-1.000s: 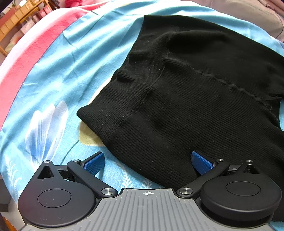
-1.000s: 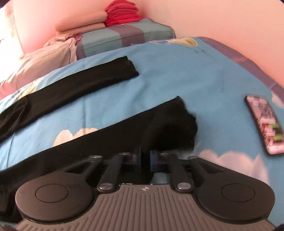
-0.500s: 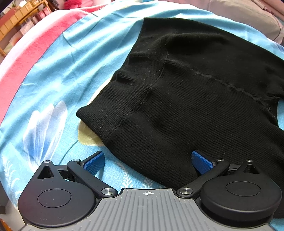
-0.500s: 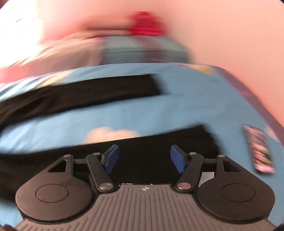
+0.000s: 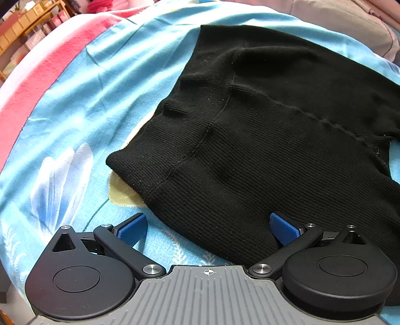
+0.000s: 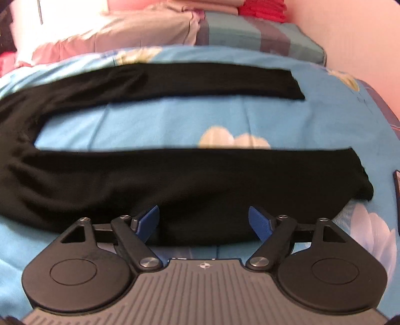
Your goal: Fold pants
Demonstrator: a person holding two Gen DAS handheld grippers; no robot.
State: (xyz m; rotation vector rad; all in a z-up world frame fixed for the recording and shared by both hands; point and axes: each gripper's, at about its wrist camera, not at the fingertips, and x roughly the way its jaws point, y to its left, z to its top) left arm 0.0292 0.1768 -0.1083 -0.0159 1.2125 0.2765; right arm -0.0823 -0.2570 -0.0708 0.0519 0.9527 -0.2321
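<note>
The blue fingers (image 6: pixel 150 220) of the right gripper (image 6: pixel 203 220) stand wide apart and are opening further, with the near leg of the black pants (image 6: pixel 175 180) lying below and between them, and the pads do not press on it. The left gripper (image 5: pixel 208 225) also has its fingers (image 5: pixel 131 226) spread wide and holds nothing; the ribbed waist end of the pants (image 5: pixel 262 140) lies under its right finger, while its left finger sits over bare sheet.

The pants lie flat on a bed. In the right wrist view the two legs run across the picture, apart from each other, joined at the left, with a strip of sheet between them. The far leg (image 6: pixel 200 80) ends in a straight hem toward the right. In the left wrist view the waistband edge points toward the lower left.

Under them is a light blue bedsheet (image 6: pixel 150 125) printed with white flowers. A pink blanket (image 5: pixel 37 82) borders it on the left. Pillows (image 6: pixel 125 32) and folded red cloth (image 6: pixel 262 11) sit at the head of the bed.
</note>
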